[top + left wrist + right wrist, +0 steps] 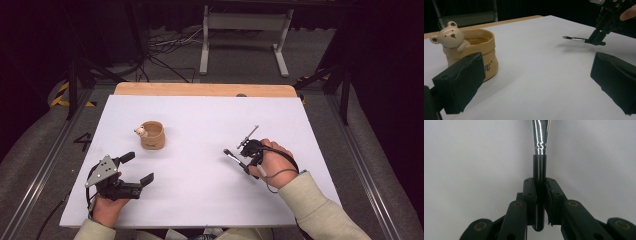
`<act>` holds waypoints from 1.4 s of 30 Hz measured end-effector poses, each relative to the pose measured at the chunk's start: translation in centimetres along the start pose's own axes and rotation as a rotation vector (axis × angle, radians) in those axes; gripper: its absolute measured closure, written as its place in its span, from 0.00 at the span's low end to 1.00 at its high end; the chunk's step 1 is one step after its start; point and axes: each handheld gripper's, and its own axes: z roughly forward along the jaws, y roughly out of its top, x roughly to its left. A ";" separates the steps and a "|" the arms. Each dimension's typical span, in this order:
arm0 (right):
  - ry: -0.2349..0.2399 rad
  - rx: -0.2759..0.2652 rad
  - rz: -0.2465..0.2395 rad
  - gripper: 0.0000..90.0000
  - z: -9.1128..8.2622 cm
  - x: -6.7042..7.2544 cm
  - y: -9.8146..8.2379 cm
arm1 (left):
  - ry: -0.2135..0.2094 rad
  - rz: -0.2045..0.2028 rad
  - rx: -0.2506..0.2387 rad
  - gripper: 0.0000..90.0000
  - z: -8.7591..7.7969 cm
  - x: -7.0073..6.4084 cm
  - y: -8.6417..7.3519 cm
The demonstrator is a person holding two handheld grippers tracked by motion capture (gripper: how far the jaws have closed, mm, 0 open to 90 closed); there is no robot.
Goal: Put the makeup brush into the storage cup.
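Note:
A tan ceramic pot (152, 135) with a small bear figure (140, 132) on its rim stands left of the table's middle; in the left gripper view the pot (482, 53) is close behind the left jaw, the bear (450, 37) at its near rim. My left gripper (139, 169) rests open near the front left, its jaws wide apart with nothing between them. My right gripper (243, 163) at the right is shut on a small brush (231, 155) with a black handle (539, 185) and silver ferrule (540, 136). The brush (575, 38) points left, just above the table.
The white table top (200, 115) has a wooden strip (205, 89) along its far edge. Beyond it stand a white metal frame (245, 30) and cables (170, 47) on the floor. Wide bare surface lies between the pot and the right gripper.

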 end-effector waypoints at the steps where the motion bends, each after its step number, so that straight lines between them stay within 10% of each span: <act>1: 0.000 -0.015 -0.004 0.89 -0.3 0.0 -0.1 | -0.005 -0.003 0.002 0.00 0.1 0.0 0.1; 21: 0.050 -0.426 -0.127 0.89 -3.9 1.3 -2.7 | -0.130 0.018 -0.020 0.02 2.8 -1.8 2.2; 42: 0.155 -0.864 -0.280 0.89 -3.0 3.0 -4.6 | -0.251 0.039 -0.052 0.02 5.5 -3.7 4.2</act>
